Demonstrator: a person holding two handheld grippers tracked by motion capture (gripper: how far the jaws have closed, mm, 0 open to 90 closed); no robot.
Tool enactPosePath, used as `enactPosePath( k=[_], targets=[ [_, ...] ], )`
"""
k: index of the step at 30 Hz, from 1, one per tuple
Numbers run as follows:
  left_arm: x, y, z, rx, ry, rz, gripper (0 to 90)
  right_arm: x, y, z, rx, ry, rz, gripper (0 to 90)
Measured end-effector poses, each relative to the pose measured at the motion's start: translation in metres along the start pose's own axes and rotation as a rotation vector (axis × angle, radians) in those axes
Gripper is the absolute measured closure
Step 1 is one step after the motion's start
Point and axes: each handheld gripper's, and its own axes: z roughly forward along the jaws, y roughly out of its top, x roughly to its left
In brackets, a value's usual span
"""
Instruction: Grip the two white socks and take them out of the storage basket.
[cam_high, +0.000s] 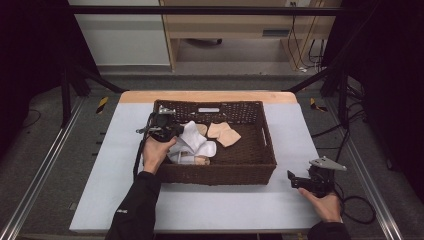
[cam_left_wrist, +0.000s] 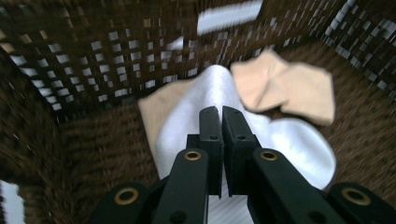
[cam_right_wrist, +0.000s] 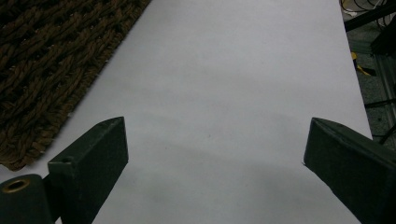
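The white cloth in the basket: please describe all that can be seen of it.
The white cloth looks like soft, finely ribbed fabric. It lies crumpled in the left part of the brown woven basket, partly over a beige cloth, with a second beige piece beside it. The left claw is shut on a raised fold of it, so that it peaks upward there.

The basket (cam_high: 260, 150) sits mid-table (cam_high: 210, 210), cloths (cam_high: 197, 142) inside (toward its left half).

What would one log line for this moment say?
left gripper: shut on white cloth in basket | right gripper: open over table
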Motion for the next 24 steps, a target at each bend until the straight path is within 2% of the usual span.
enactPosePath(
  k=[1,2,3,4,7,8,9,12,20,22,24],
  targets=[
    [0.0,0.0,0.0,0.0,0.0,0.0,86.7,0.0,0.0,0.0,-0.001,0.0,-0.001,6.6],
    [-0.002,0.003,-0.007,-0.048,0.001,0.003,86.7,0.0,0.0,0.0,-0.002,-0.001,-0.001,6.6],
    [-0.002,0.003,-0.007,-0.048,0.001,0.003,86.8,0.0,0.0,0.0,-0.002,-0.001,-0.001,6.6],
    [-0.003,0.005,-0.011,-0.071,-0.001,0.003,86.8,0.0,0.0,0.0,-0.001,-0.002,-0.001,6.6],
    [-0.008,0.011,-0.023,-0.147,-0.006,0.003,86.9,0.0,0.0,0.0,-0.004,-0.001,-0.002,6.6],
    [-0.012,0.015,-0.032,-0.193,-0.01,0.008,86.9,0.0,0.0,-0.001,-0.003,-0.001,-0.001,6.6],
    [-0.012,0.015,-0.032,-0.193,-0.01,0.008,86.9,0.0,0.0,-0.001,-0.003,-0.001,-0.001,6.6],
    [-0.019,0.024,-0.049,-0.264,-0.015,0.009,87.0,0.0,0.0,-0.001,-0.003,0.0,0.0,6.6],
    [-0.024,0.038,-0.074,-0.349,-0.024,-0.003,87.0,-0.001,0.0,-0.001,-0.004,-0.001,-0.002,6.6],
    [-0.027,0.043,-0.085,-0.381,-0.037,-0.005,87.1,-0.001,0.0,-0.001,-0.003,0.0,-0.001,6.6],
    [-0.027,0.045,-0.089,-0.393,-0.043,-0.007,87.0,0.0,0.0,-0.001,-0.002,0.001,0.0,6.6]
  ],
)
